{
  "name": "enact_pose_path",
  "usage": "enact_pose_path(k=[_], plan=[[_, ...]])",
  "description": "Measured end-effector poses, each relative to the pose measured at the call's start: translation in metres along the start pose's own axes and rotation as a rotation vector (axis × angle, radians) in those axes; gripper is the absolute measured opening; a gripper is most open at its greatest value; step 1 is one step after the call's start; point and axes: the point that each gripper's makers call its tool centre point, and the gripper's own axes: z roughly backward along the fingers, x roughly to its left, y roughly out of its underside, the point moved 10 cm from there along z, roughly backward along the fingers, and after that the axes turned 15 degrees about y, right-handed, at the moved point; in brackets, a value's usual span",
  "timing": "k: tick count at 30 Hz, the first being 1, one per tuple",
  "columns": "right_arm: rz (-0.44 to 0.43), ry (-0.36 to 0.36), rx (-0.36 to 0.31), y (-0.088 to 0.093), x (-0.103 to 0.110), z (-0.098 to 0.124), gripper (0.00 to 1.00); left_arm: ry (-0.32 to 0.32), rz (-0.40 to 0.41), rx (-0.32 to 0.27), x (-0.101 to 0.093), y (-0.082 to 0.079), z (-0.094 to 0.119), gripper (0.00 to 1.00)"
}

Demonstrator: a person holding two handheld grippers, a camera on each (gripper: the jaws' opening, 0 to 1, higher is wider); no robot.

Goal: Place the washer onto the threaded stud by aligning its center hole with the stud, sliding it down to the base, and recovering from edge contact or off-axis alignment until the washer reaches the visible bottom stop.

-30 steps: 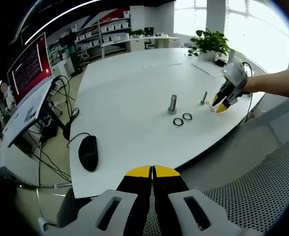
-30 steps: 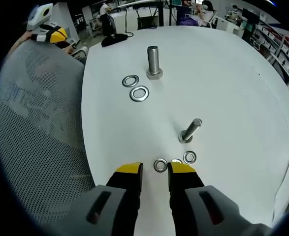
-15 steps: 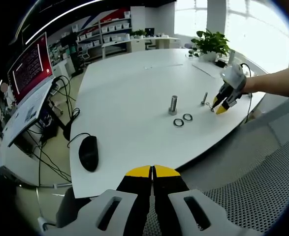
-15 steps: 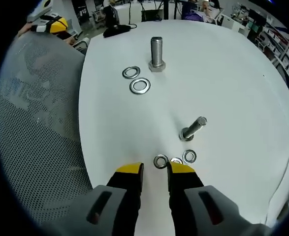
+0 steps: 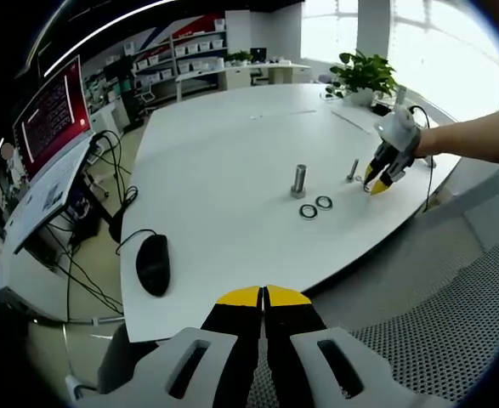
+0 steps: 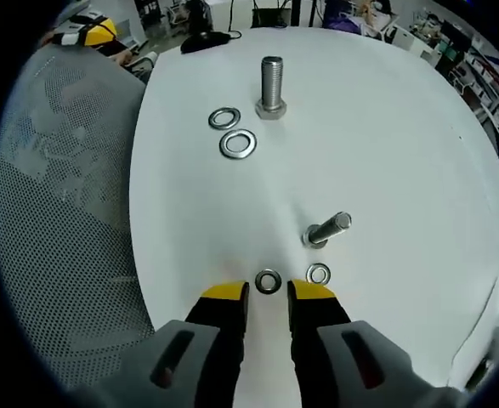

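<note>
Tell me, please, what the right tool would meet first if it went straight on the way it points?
Most likely the small washer lying just ahead of the right tool, between its open jaws; beyond it lies bare table, though depth is hard to judge.

I can read no text: lines on the red monitor screen (image 5: 55, 115) are too blurred.

Left tool (image 5: 263, 297) black, yellow-tipped, on grey mounts; right tool (image 6: 268, 292) alike

Four washers lie on the table (image 6: 419, 153): two (image 6: 268, 281) just ahead of the right fingers, two (image 6: 237, 144) farther off. Two bolts stand there, one (image 6: 271, 85) far, one (image 6: 326, 230) near.
</note>
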Motion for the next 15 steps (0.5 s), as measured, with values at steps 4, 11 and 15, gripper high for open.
enact_pose_path(k=[4,11,15], plan=[[-0.011,0.001,0.012,0.002,-0.001,0.001,0.21,0.002,-0.001,0.002,0.0,0.0,0.0,0.0],[0.058,-0.008,0.01,-0.007,0.009,0.0,0.21,0.004,-0.003,0.004,0.0,0.0,0.0,0.0],[0.104,-0.01,0.029,-0.012,0.01,0.0,0.21,0.004,-0.003,0.007,0.0,0.0,0.0,0.0]])
